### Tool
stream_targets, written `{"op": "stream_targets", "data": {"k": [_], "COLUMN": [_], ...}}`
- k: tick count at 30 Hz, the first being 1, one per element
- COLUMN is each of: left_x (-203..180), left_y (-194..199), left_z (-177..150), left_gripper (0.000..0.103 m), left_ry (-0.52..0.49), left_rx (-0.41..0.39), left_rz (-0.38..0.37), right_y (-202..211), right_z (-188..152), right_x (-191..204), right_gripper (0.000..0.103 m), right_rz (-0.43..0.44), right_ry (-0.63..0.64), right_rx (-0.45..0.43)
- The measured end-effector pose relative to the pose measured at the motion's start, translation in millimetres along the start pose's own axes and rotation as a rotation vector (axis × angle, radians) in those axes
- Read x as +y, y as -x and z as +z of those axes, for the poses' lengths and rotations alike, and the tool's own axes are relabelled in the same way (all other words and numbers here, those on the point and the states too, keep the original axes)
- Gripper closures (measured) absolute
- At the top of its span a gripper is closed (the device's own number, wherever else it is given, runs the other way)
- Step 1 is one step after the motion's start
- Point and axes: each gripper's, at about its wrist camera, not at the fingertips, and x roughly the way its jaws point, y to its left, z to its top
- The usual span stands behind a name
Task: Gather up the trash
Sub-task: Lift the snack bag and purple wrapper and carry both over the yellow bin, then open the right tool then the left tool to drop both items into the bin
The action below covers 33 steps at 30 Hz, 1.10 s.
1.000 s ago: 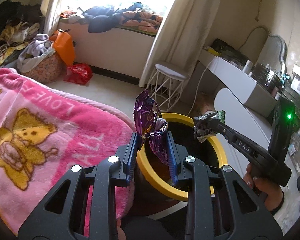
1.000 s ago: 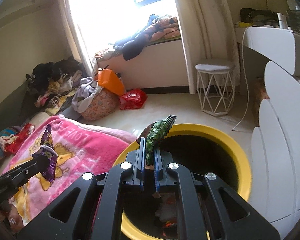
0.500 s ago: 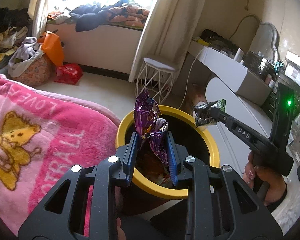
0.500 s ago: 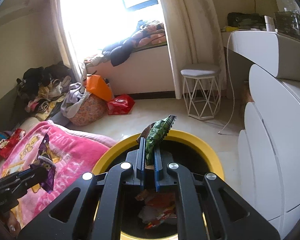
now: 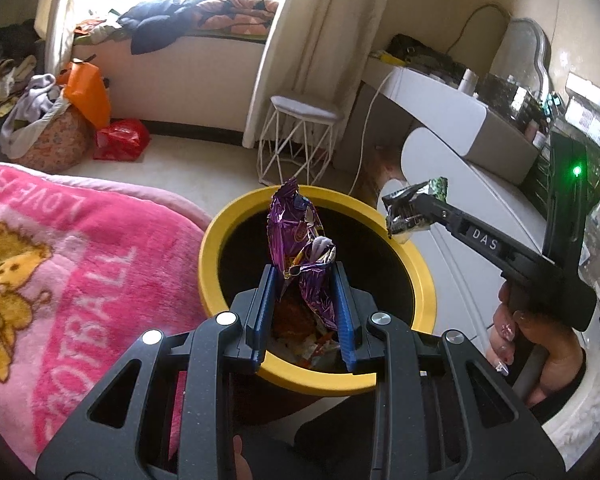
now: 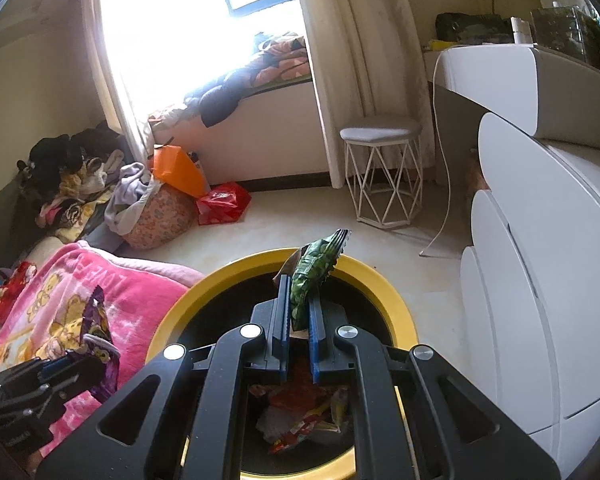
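Both tongs have travelled in over the bin (image 5: pixel 220 236) since a second ago; more of its mouth now sits under the tips, and the wrappers in its bottom show. Left tongs (image 5: pixel 305 280): jaws partly parted, with the purple wrapper (image 5: pixel 300 240) standing between them, apparently nipped low down, directly above the bin's opening. Right tongs (image 6: pixel 299 312): jaws nearly closed, pinching the green wrapper (image 6: pixel 314 276), which pokes up above the bin's far rim.

Step in hand, by your judgement: release. Spread each pair of jaws fully while the tips are over the middle of the bin; foil is light and may cling to a pad or drift, so lower first and give a small shake if it hangs.

Around the bin: pink blanket (image 5: pixel 60 272) touching its left side, white cabinet (image 6: pixel 540 280) close on its right, wire stool (image 6: pixel 382 172) beyond it, red bag (image 6: pixel 222 204) on the floor farther off. Nothing blocks the opening; only the two tongs could knock each other
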Motion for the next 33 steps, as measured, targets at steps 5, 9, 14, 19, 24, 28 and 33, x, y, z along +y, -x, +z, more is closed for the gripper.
{"op": "stream_targets", "data": {"k": [5, 9, 14, 19, 24, 28, 33], "left_x": [-6, -10, -10, -9, -8, -9, -6], "left_y": [-14, -23, -39, -52, -62, -69, -75], "left_z": [-2, -3, -2, -1, -1, 0, 1], "left_gripper": [0.081, 0.08, 0.08, 0.08, 0.079, 0.079, 0.077], "left_ry": [-0.018, -0.032, -0.032, -0.023, -0.011, -0.01, -0.001], "left_rx": [0.029, 0.045, 0.073, 0.093, 0.11, 0.119, 0.129], "left_rz": [-0.009, -0.01, -0.001, 0.008, 0.011, 0.011, 0.012], "right_y": [-7, -10, -19, -25, -28, -31, -33], "right_z": [-1, -4, -6, -10, -12, -12, -13], "right_x": [-3, -3, 0, -1, 0, -2, -4], "right_gripper": [0.094, 0.093, 0.093, 0.093, 0.092, 0.092, 0.092], "right_rz": [-0.003, -0.005, -0.01, -0.019, -0.014, -0.008, -0.005], "right_ry": [-0.008, -0.005, 0.01, 0.015, 0.016, 0.017, 0.002], "right_rx": [0.027, 0.044, 0.072, 0.095, 0.109, 0.118, 0.13]}}
